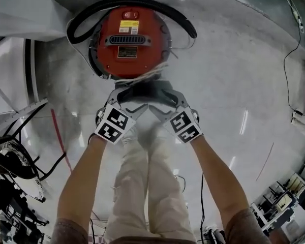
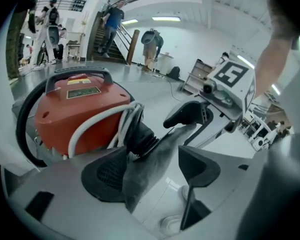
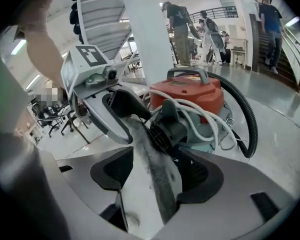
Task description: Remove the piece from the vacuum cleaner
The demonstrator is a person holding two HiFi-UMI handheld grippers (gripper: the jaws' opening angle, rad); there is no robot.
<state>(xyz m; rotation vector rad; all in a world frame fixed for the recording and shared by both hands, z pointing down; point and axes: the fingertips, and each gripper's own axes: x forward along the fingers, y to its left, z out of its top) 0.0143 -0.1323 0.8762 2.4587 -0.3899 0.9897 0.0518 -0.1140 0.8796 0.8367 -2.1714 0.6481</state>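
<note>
Glossy pale floor (image 1: 234,60) fills a large open hall; people stand near a staircase (image 2: 110,34) far behind. On the floor sits a round red vacuum cleaner (image 1: 129,39), seen from above in the head view, with a black hose (image 1: 81,22) looped around its upper side and a white cord (image 3: 205,115) draped over its body. Just in front of it, both tools meet at a flat grey piece (image 2: 150,156), which is joined to a black ribbed collar (image 3: 165,129) at the machine's near side. The left gripper (image 1: 124,94) comes in from the left; its own view shows its jaws released, standing apart, with the piece passing between them, lying against the left-hand jaw and leaving a clear gap to the other. The right gripper (image 1: 165,94) comes in from the right; its jaws are likewise apart, with the piece between them, resting against the right-hand jaw. Each gripper view shows the other tool's dark jaw at the piece's far end. Below the tools, the person's legs (image 1: 147,187) in pale trousers stand on the floor.
</note>
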